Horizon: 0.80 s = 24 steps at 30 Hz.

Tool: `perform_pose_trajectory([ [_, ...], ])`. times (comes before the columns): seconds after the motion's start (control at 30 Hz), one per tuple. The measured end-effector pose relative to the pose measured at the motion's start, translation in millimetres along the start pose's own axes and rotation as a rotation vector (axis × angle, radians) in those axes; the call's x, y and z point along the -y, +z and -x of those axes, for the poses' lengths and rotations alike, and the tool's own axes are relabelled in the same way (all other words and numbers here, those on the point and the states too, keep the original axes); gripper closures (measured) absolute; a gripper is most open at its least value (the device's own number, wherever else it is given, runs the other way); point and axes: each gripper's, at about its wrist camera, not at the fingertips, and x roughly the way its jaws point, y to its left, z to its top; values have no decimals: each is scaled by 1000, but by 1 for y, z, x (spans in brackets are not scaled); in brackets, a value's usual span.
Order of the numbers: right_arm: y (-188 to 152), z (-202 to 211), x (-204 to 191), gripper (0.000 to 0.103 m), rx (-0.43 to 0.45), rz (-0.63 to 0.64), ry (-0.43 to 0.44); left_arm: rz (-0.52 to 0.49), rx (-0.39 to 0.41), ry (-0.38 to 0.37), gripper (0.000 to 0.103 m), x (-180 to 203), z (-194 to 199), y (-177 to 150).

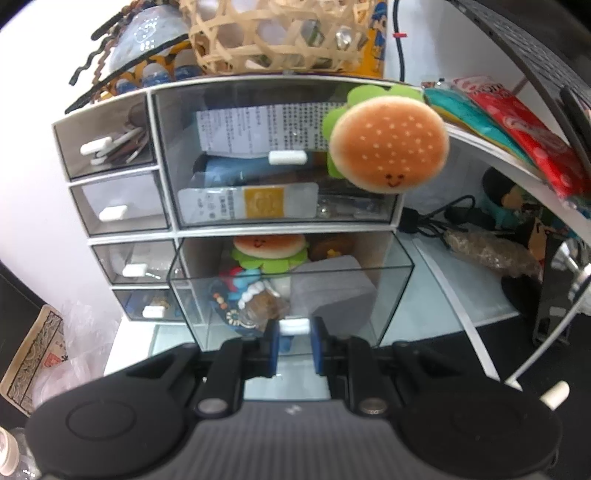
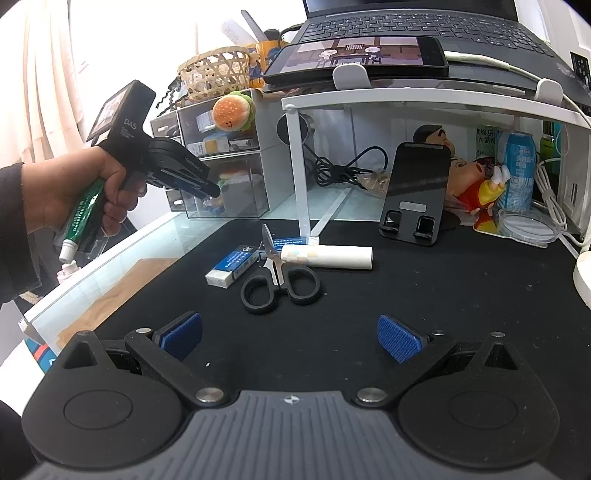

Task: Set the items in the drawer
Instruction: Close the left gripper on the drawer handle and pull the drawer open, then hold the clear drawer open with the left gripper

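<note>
My left gripper point(image 1: 294, 345) is shut on the white handle point(image 1: 294, 326) of a clear drawer point(image 1: 391, 295), which stands pulled out of the white organiser point(image 1: 162, 162). Inside lie a grey box point(image 1: 332, 291), a burger plush point(image 1: 269, 251) and small trinkets. The left gripper also shows in the right wrist view point(image 2: 212, 192) at the drawer point(image 2: 240, 199). My right gripper point(image 2: 291, 338) is open and empty above the black mat. On the mat lie black scissors point(image 2: 280, 277), an eraser point(image 2: 232, 266) and a white tube point(image 2: 327, 256).
A burger plush point(image 1: 388, 147) hangs in front of the organiser's upper drawer. A bamboo basket point(image 1: 280, 33) sits on top. A white shelf point(image 2: 424, 96) carries a laptop and phone. A black phone stand point(image 2: 417, 192), figurines and cables sit under it. The hand also holds a green tube point(image 2: 79, 221).
</note>
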Motion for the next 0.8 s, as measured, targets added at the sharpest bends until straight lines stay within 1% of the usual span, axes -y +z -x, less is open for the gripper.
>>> perform_pose_trajectory([
  [0.3, 0, 1, -1, 0, -1, 5, -3, -11, -6, -3, 84, 0, 17, -9],
  [0.8, 0, 4, -6, 0, 0, 22, 0, -24, -11, 3, 84, 4, 25, -14],
])
